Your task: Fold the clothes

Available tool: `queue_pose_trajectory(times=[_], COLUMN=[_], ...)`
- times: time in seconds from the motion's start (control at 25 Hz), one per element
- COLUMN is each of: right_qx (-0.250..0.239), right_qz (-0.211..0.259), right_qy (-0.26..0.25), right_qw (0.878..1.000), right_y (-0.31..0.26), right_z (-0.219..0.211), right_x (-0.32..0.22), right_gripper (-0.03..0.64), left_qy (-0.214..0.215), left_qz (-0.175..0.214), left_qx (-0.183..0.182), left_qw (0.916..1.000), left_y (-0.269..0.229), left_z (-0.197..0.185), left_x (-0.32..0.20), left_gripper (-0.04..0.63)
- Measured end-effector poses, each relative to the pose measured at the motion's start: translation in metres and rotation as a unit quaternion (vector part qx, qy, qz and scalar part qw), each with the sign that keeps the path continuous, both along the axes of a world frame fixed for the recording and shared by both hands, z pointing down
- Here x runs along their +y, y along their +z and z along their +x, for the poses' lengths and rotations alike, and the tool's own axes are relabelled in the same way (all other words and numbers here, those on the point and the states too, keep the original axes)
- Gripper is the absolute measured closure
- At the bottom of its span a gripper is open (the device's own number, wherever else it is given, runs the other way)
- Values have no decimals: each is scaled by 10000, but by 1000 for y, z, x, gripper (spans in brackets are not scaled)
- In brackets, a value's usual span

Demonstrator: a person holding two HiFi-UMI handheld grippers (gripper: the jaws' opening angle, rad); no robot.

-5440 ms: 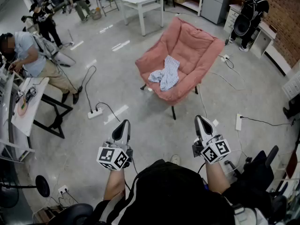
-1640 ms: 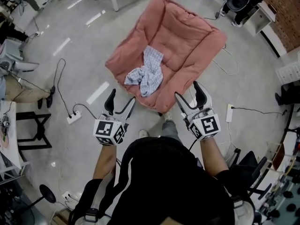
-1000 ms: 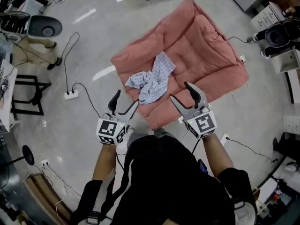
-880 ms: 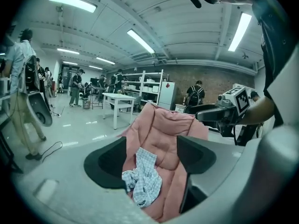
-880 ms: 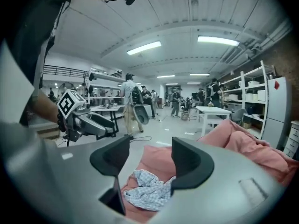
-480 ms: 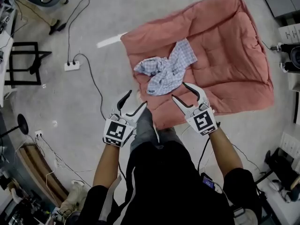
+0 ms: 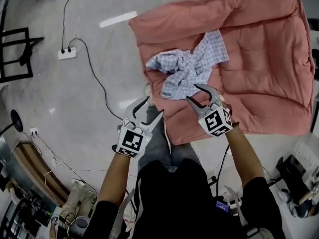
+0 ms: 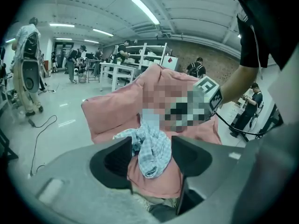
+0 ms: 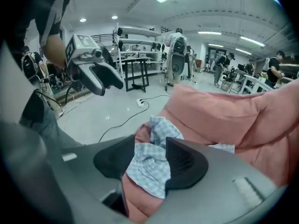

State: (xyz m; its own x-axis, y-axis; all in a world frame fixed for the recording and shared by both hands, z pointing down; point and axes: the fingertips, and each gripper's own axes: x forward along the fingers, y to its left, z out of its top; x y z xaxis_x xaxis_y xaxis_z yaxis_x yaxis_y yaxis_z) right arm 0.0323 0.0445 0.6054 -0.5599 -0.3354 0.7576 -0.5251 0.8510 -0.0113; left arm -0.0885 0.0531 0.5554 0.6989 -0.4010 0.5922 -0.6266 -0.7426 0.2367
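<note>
Left hand-held gripper (image 7: pixel 153 106): jaws apart, just closing, empty, beside pink padded chair (image 7: pixel 259 59) | right hand-held gripper (image 7: pixel 192 92): jaws apart, just closing, at crumpled blue-checked garment (image 7: pixel 192 66), not gripping

The crumpled garment (image 7: pixel 192 68) is showing a fine check of pale blue and white. The quilted chair cushion (image 7: pixel 259 59) is glowing salmon pink. The floor (image 7: pixel 65 113) is gleaming pale grey. The left tongs (image 7: pixel 153 106) and right tongs (image 7: pixel 193 92) are wearing light grey shells, black pads and cubes with black-and-white square markers.
</note>
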Motion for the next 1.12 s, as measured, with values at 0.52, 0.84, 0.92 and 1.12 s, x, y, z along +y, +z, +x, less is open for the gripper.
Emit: queue_pose_trajectory(times=[0.52,0.84,0.92,1.12], right_qx=[1092,1449,1583,1867], right_qz=[-535,-892,-989,-1001], right_qy=[-1433,-1484,-1552,-1578], right_qw=[9822,9742,9701,9645], right_y=[145,177,184,192], right_z=[-8,-12,-15,-13], right_x=[8,9,9,10], right_gripper=[423,436,434,449], left_qy=[-31,-117,-88,-28], left_qz=[-456,-642,-644,-720], left_qx=[0,-57,-97,-123], left_qw=[9990,9979,9978,9973], left_y=[83,104,107,113], left_z=[1,-10,-12,-16], left_x=[22,31,31,32], left_gripper=[337,342,342,342])
